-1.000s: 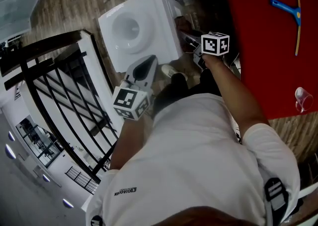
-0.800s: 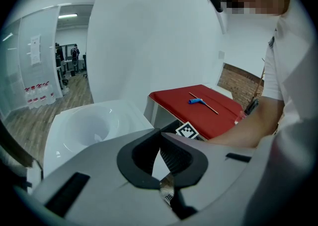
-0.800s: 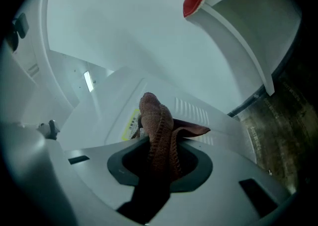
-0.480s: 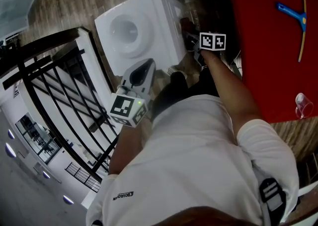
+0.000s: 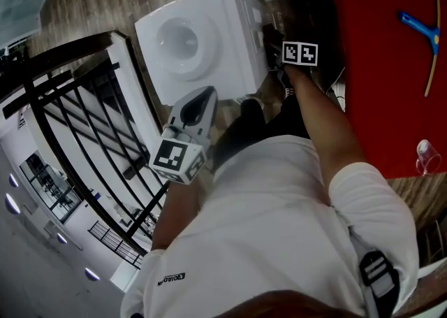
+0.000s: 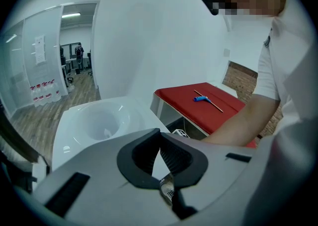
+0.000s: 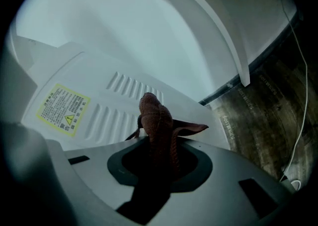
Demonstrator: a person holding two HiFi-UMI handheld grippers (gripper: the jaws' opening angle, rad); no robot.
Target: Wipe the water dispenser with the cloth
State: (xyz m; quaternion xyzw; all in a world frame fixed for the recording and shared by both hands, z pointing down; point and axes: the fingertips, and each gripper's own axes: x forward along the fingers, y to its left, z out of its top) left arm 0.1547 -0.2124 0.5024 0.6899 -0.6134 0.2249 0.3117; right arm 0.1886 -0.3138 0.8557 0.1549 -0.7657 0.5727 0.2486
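Observation:
The white water dispenser (image 5: 195,44) stands on the wooden floor, seen from above with its round bottle well. My right gripper (image 5: 300,53) reaches down its right side, jaws hidden under the marker cube. In the right gripper view the right gripper (image 7: 159,145) is shut on a reddish-brown cloth (image 7: 156,118), bunched up against the dispenser's vented panel (image 7: 124,96) near a yellow warning label (image 7: 62,108). My left gripper (image 5: 199,103) hovers at the dispenser's near edge. The left gripper (image 6: 161,170) is shut, with nothing in it, and the dispenser top (image 6: 99,120) lies beyond it.
A red table (image 5: 391,65) stands to the right, bearing a blue-handled squeegee (image 5: 419,23) and a clear glass (image 5: 424,152). A black railing (image 5: 84,121) runs along the left. A thin cable (image 7: 298,120) trails over the floor by the dispenser.
The right gripper with the cloth has shifted slightly along the dispenser's side. The left gripper has barely moved. The head view has drifted a little.

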